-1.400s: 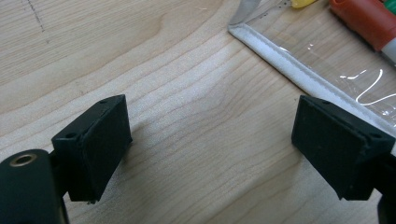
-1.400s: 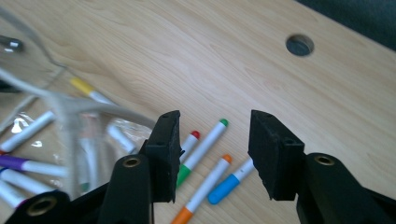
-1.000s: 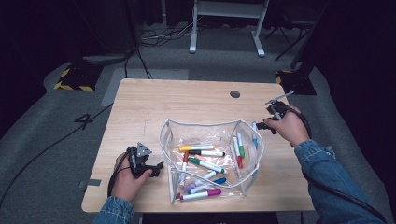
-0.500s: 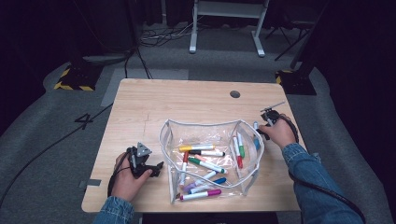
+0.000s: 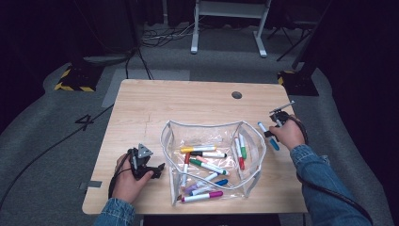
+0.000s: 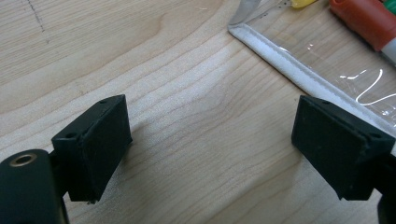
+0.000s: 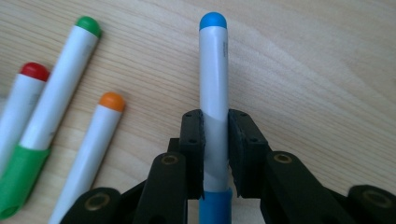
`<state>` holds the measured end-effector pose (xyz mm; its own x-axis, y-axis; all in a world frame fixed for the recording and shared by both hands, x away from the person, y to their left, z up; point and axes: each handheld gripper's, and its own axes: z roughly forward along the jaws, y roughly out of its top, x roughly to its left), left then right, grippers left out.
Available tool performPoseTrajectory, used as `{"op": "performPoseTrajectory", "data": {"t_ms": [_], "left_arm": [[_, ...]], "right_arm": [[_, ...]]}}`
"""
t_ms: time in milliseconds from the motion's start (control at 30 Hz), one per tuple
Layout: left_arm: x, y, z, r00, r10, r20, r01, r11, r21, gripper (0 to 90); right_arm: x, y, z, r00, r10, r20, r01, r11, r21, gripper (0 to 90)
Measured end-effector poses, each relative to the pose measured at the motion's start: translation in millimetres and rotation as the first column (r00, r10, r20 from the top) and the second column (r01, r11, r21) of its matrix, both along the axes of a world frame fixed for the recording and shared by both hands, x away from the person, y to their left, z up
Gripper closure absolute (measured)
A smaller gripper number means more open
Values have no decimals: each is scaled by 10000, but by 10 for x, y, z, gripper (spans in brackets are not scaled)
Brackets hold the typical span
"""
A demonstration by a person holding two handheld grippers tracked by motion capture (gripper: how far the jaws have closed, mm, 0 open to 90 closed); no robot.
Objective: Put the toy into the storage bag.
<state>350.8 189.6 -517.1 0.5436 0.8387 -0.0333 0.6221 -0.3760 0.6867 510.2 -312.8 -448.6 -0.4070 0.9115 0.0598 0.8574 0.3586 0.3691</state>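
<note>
Right claw [image 7: 215, 140] has dropped toward the table [image 5: 188, 106] since the earlier frames, coming down by the right side of the clear pouch [image 5: 212, 162]. Its jaws have just been closing, and I now read them pinched on the white barrel of the blue marker [image 7: 213, 88]. From the right gripper view, the marker runs straight out ahead between the pads, blue end-tip forward, blue cap back near the claw body. On the high view I see that marker [image 5: 268, 135] at the right edge of the pouch, beside the hand.

Three more markers lie on the wood left of the held one in the right gripper view: an orange-tipped one [image 7: 95, 154], a green one [image 7: 53, 112] and a red-tipped one [image 7: 18, 107].

Left claw [image 6: 210, 154] unchanged: resting low over bare table, jaws spread wide, nothing between them, the pouch's zip edge [image 6: 299, 74] just past its right jaw. Remaining markers lie scattered inside the pouch.
</note>
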Motion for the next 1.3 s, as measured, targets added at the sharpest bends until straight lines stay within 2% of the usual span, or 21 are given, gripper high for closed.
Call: {"op": "performPoseTrajectory", "data": {"t_ms": [233,433,567,700,833,967,1000,1067,1100,1133,1200,1233,1300], "left_arm": [[0,0,1,10000,-3,-3,3,10000,6,122],[0,0,1,10000,0,-3,0,10000,7,122],[0,0,0,10000,-5,-4,5,10000,1,121],[0,0,1,10000,0,0,0,10000,12,121],[1,1,1,10000,-3,7,3,10000,21,122],[1,1,1,10000,-5,5,5,10000,25,121],[0,1,1,10000,-4,-3,4,10000,15,122],[1,1,1,10000,-3,4,3,10000,20,122],[1,0,0,10000,-6,-8,6,10000,-7,122],[1,0,0,10000,-4,1,4,10000,5,121],[1,-1,-2,10000,-15,-17,15,10000,-35,122],[1,1,0,10000,-16,-3,16,10000,5,122],[0,0,0,10000,-6,-9,6,10000,-5,121]], "right_arm": [[-112,-2,389,9972,567,486,-576,9982,159,772],[-272,100,784,9869,1306,944,-1348,9900,403,772],[-409,207,1036,9733,1924,1256,-1984,9794,374,772],[-566,346,1270,9556,2527,1518,-2600,9651,301,772],[-722,498,1481,9281,3237,1838,-3330,9427,214,772],[-900,691,1668,8906,4031,2105,-4132,9107,41,771],[-936,732,1695,8848,4161,2095,-4262,9046,31,771],[-1035,854,1750,8607,4632,2114,-4716,8818,-119,772],[-1100,938,1772,8419,4939,2172,-5007,8652,-266,772],[-1157,1007,1789,8304,5143,2143,-5193,8538,-367,772],[-1256,1142,1811,7997,5592,2188,-5637,8246,-475,771],[-1294,1193,1817,7917,5721,2141,-5756,8161,-524,771],[-1379,1322,1821,7623,6129,2079,-6139,7865,-676,771]]}}
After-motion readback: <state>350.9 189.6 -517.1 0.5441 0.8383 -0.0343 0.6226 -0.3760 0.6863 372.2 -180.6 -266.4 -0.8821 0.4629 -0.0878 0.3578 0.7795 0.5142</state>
